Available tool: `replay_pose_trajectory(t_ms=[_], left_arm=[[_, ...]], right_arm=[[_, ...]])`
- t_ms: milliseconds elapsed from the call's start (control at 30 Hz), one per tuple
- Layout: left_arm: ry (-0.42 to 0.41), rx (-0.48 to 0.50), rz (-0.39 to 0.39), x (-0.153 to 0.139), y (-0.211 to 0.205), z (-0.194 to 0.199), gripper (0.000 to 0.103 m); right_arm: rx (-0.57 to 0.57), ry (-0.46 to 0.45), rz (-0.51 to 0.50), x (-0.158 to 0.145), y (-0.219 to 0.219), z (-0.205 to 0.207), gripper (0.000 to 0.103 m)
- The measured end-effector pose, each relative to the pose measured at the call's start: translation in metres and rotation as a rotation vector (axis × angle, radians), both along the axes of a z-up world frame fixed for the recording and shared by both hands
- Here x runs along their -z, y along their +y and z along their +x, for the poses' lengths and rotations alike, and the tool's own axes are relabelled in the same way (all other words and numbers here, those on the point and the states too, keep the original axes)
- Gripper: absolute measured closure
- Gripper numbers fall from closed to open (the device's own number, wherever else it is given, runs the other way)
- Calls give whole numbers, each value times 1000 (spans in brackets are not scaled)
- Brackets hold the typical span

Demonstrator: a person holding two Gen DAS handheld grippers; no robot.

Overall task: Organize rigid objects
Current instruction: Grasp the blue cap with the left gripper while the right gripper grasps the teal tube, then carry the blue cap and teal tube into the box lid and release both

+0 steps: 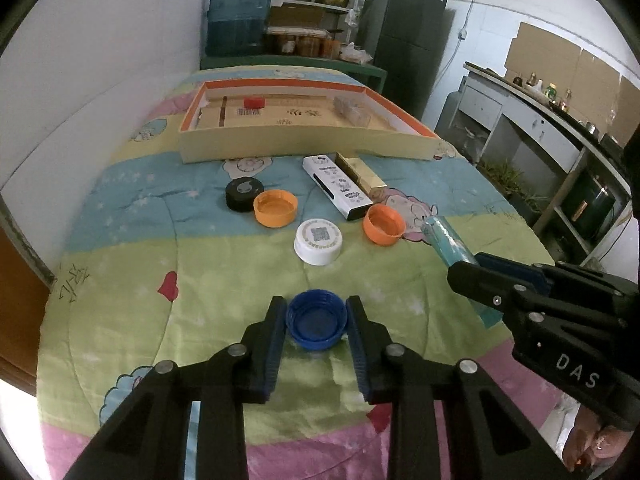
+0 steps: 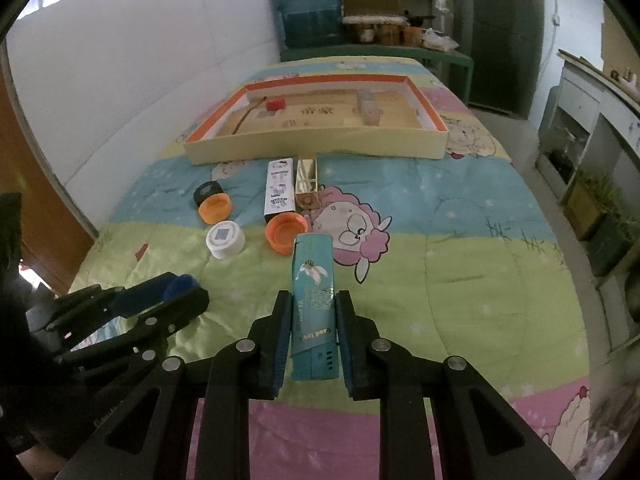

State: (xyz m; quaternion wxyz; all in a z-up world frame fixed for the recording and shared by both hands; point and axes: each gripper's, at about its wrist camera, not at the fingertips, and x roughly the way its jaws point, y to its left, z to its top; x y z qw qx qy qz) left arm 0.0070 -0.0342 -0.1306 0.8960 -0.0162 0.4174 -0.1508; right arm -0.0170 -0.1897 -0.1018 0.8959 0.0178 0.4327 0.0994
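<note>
light: dim, soft daylight from upper right | shadows: faint | edges: fisheye-bent, dark vignette, blurred

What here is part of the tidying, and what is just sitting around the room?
Part of the job: blue cap in the left gripper, teal box in the right gripper, orange caps, white cap, black cap, tray.

Just there: water jug, fridge, shelves.

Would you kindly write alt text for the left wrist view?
The left gripper is shut on a blue bottle cap over a cartoon quilt. At right, the right gripper holds a teal box; more caps and a shallow cardboard tray lie beyond.
</note>
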Motion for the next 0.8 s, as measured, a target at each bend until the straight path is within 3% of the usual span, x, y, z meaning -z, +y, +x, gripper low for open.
replay_pose_trajectory(t_ms=[800], left_arm=[[-75,-74,26,-55,4,26,72]], right_arm=[[-34,-55,5,-27,5,30,81]])
